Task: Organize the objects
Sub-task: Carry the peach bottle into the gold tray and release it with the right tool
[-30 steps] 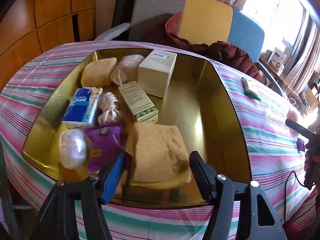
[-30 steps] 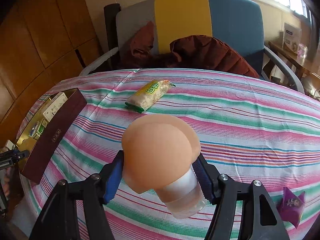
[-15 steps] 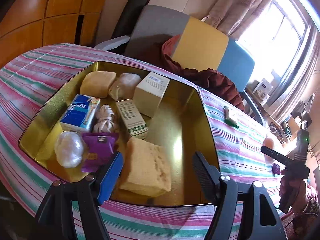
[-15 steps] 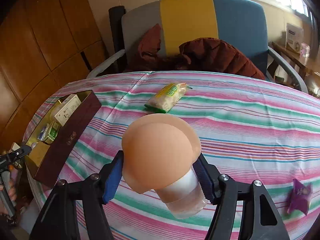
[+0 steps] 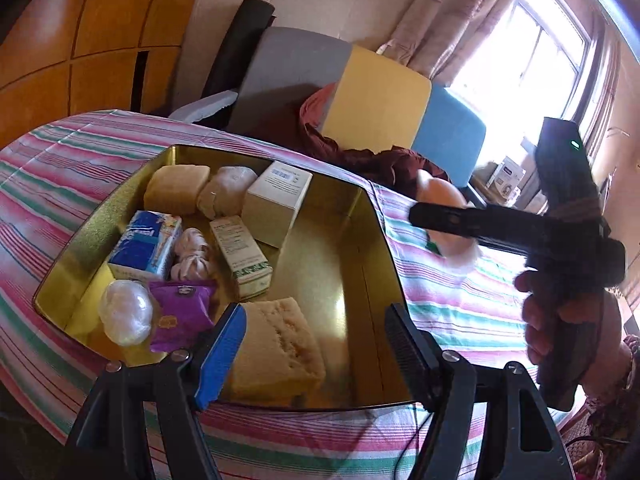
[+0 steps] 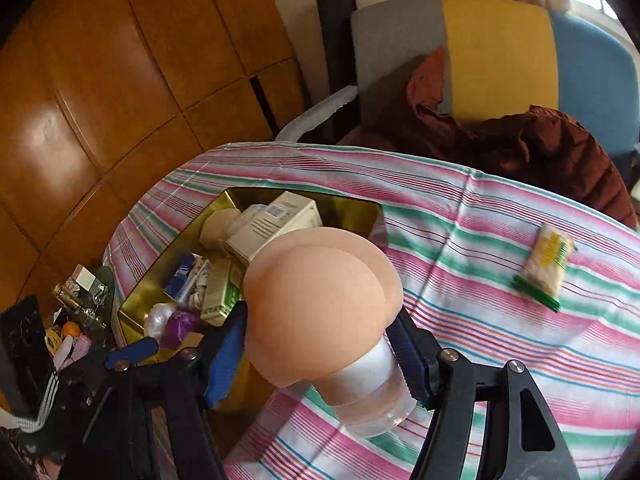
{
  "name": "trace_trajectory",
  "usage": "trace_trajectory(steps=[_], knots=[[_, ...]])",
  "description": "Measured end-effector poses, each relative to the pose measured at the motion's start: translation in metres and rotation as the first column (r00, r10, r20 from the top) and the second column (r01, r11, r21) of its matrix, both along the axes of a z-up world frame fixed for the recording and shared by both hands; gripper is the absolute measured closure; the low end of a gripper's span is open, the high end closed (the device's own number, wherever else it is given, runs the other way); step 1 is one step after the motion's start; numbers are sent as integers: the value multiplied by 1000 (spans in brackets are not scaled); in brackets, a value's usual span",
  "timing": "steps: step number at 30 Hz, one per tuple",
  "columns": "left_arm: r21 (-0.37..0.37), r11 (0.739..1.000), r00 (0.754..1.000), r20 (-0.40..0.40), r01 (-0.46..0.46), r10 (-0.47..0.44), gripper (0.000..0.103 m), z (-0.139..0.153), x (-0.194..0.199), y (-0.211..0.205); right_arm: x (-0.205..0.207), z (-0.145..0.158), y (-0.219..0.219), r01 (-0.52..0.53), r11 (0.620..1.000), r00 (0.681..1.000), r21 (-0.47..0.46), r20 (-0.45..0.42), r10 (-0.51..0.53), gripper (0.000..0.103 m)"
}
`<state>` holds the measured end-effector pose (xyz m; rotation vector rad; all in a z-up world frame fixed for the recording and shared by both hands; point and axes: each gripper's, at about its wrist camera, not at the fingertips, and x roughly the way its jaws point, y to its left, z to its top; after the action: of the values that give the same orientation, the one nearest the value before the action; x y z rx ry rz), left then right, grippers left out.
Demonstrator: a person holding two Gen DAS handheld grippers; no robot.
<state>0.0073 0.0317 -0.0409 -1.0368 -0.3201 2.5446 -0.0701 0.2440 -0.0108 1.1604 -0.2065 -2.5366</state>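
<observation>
Peach dome-topped clear bottle [image 6: 324, 312] sits clamped in right gripper [image 6: 320, 344], above cloth beside gold tin [image 5: 360, 240]. Left gripper [image 5: 316, 344] gapes empty over tin's near edge w/ sponge [image 5: 276, 348] below. Risk: rounded bottle slips, or grippers collide over tin

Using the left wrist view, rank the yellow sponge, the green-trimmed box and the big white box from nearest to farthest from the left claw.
1. Yellow sponge, right between the left claw's open fingers, at the gold tin's near edge.
2. Green-trimmed box, mid-tin.
3. Big white box, toward the far wall.
</observation>
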Motion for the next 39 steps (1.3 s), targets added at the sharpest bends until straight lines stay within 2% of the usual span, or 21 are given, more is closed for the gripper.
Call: trace_trajectory(steps=[5, 9, 18, 23, 27, 32, 39], knots=[[45, 997, 998, 2, -67, 67, 30, 2, -2, -22, -40, -13, -31, 39, 999, 998, 16, 41, -40, 34], [67, 993, 995, 26, -102, 100, 30, -1, -7, -34, -65, -25, -38, 86, 996, 993, 14, 83, -87, 34], [78, 991, 993, 45, -109, 105, 30, -5, -9, -38, -92, -31, -46, 159, 982, 986, 103, 33, -163, 27], [71, 992, 994, 47, -105, 102, 30, -7, -11, -35, -89, -26, -43, 189, 978, 982, 91, 2, -190, 26], [70, 992, 994, 51, -103, 99, 30, -8, -10, -33, -82, -16, -39, 236, 965, 971, 116, -58, -230, 13], [62, 994, 996, 43, -87, 84, 30, -7, -6, -28, -76, -5, -29, 245, 963, 967, 114, -94, -236, 12], [70, 996, 998, 39, -55, 53, 30, -6, -4, -20, -50, -5, -6, 279, 953, 959, 116, -90, -270, 12]])
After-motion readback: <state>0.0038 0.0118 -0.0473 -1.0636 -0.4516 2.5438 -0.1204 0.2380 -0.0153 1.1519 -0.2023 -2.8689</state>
